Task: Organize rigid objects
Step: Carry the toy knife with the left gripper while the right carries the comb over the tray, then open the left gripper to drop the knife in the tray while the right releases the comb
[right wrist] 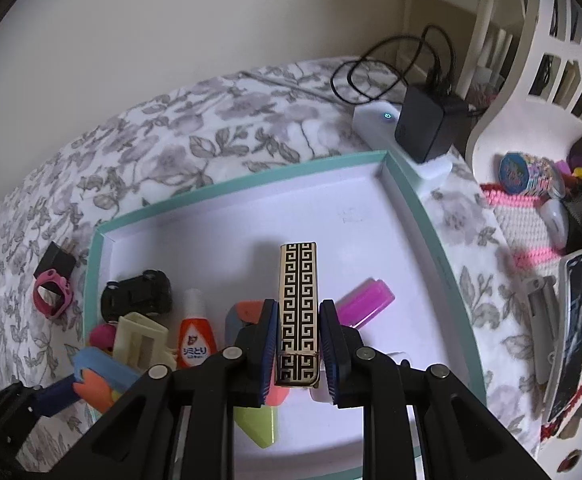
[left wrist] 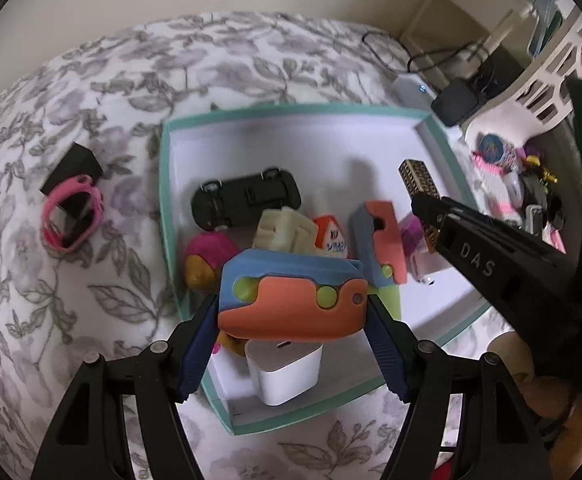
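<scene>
My left gripper point(left wrist: 291, 304) is shut on a blue and orange toy block point(left wrist: 291, 300) and holds it above the near-left part of the teal-rimmed white tray point(left wrist: 291, 114). My right gripper point(right wrist: 295, 340) is shut on a gold and black patterned case point(right wrist: 297, 300) and holds it over the tray point(right wrist: 251, 180). In the tray lie a black toy car point(left wrist: 247, 196), a cream clip point(left wrist: 283, 228), a small orange-capped bottle point(right wrist: 195, 340), a second blue and orange block point(left wrist: 379, 240), a magenta piece point(right wrist: 367, 300) and a white charger cube point(left wrist: 287, 372).
A pink band point(left wrist: 71, 216) and a black plug point(left wrist: 71, 168) lie on the flowered bedspread left of the tray. A black adapter point(right wrist: 427, 124) with cable sits on a white device behind it. A white basket point(right wrist: 531, 80) and a pink knit mat point(right wrist: 523, 216) with small items stand right.
</scene>
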The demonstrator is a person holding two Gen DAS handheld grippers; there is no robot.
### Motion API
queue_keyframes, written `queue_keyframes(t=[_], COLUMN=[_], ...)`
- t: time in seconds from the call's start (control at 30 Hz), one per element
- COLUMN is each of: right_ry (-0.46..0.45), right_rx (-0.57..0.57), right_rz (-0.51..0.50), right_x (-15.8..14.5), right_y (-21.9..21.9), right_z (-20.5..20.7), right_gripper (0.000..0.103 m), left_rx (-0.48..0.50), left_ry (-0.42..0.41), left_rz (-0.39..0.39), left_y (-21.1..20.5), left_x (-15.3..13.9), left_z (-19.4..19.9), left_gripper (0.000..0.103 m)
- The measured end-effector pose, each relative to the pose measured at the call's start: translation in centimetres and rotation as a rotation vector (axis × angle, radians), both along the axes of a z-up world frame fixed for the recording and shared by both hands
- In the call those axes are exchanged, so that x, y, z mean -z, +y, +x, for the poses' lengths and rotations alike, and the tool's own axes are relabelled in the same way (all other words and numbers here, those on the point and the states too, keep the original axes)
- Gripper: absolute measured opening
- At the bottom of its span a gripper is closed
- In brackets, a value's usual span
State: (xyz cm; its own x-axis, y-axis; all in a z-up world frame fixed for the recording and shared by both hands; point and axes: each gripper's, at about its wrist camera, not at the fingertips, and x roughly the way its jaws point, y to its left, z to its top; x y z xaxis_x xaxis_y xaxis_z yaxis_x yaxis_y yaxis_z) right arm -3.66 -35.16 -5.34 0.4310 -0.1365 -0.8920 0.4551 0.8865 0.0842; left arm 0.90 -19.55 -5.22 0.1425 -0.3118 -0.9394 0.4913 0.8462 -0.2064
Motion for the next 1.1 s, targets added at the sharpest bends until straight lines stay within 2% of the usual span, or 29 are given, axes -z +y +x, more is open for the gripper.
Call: queue_keyframes(t=[0.27, 0.4, 0.7, 0.87, 1.1], right_ry=[0.018, -0.035, -0.114, -0.12, -0.109], right_rx=[-0.004, -0.009, -0.041, -0.042, -0.042], right_rz=[0.035, 0.047, -0.02, -0.028, -0.023], right_x=[0.8, -0.8, -4.1, -4.4, -4.1], right_y=[-0.1, 0.0, 1.3, 1.3, 1.4], right_z=[0.2, 0.1, 0.0, 0.0, 0.1], right_gripper=[0.023, 0.023, 0.023, 0.023, 0.023], left_rx=[-0.005, -0.016, -0.029, -0.034, -0.104], left_ry=[0.008, 0.018, 0.013, 0.014, -0.006], left_rz=[0.014, 0.006, -0.05, -0.068, -0.073], left_y=[-0.2, 0.1, 0.9, 1.2, 3.0], left_x=[0.7, 0.3, -1.4, -1.8, -2.5], left_z=[0.0, 0.2, 0.3, 0.5, 1.8], left_gripper=[0.073, 0.073, 0.073, 0.073, 0.073])
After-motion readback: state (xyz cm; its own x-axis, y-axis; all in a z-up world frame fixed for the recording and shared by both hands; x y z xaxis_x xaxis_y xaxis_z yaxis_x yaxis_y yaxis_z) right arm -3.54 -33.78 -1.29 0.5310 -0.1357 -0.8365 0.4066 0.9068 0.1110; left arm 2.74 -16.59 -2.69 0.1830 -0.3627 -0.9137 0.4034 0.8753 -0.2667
